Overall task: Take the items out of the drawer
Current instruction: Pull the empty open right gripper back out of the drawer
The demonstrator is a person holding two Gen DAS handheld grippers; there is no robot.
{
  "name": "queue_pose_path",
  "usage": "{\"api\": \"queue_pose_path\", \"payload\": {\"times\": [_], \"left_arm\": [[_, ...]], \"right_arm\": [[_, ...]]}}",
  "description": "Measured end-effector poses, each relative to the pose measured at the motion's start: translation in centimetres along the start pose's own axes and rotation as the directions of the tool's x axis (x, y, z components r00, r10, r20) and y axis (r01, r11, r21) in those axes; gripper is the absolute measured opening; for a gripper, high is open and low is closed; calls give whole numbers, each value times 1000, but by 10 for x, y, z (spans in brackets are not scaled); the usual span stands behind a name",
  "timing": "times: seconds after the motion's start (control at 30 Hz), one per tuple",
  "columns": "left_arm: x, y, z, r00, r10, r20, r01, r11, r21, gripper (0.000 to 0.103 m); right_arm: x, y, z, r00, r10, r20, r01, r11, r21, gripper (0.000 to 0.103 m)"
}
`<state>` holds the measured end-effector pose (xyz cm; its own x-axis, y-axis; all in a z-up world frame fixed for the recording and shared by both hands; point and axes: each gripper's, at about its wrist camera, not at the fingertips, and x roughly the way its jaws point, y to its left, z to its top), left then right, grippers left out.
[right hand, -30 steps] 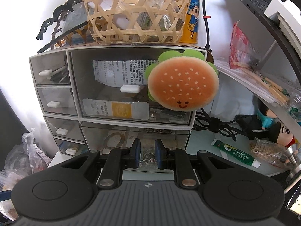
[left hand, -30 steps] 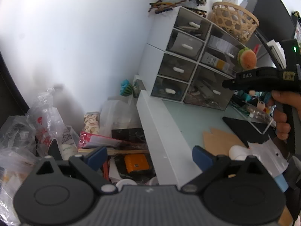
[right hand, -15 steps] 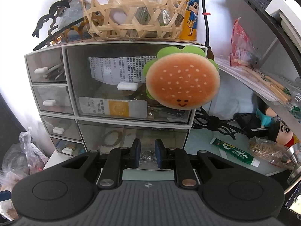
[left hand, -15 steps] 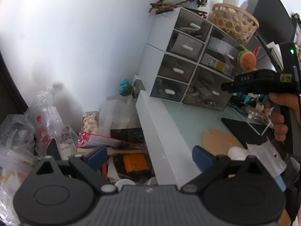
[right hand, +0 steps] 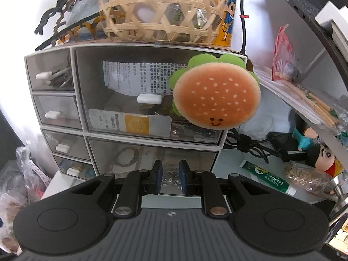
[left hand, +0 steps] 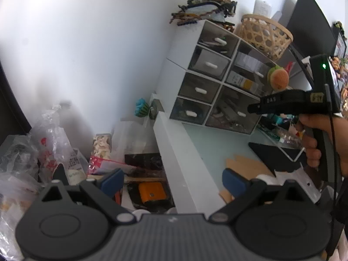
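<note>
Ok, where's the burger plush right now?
In the right wrist view the burger plush hangs against the upper right corner of the drawer unit, below the woven basket.

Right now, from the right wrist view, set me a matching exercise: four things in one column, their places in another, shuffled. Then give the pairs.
Things:
1. woven basket
2. burger plush
3. green tube
4. white pull handle

Places:
A. lying on the desk, right of the drawer unit
B. on the front of the large upper drawer
C. on top of the drawer unit
D. hanging in front of the drawer unit's upper right corner

Pairs: 1-C, 2-D, 3-A, 4-B
</note>
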<state>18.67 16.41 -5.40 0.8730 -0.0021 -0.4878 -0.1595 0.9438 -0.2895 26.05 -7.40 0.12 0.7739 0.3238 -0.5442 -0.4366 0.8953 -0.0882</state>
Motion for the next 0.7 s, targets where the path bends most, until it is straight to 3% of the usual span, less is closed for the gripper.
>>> {"api": "queue_pose_path", "payload": {"times": [0.7], "left_arm": [[-28, -7, 1, 997, -62, 46, 61, 998, 9, 101]], "right_arm": [[-62, 25, -10, 1000, 7, 18, -6, 1000, -22, 21]]}}
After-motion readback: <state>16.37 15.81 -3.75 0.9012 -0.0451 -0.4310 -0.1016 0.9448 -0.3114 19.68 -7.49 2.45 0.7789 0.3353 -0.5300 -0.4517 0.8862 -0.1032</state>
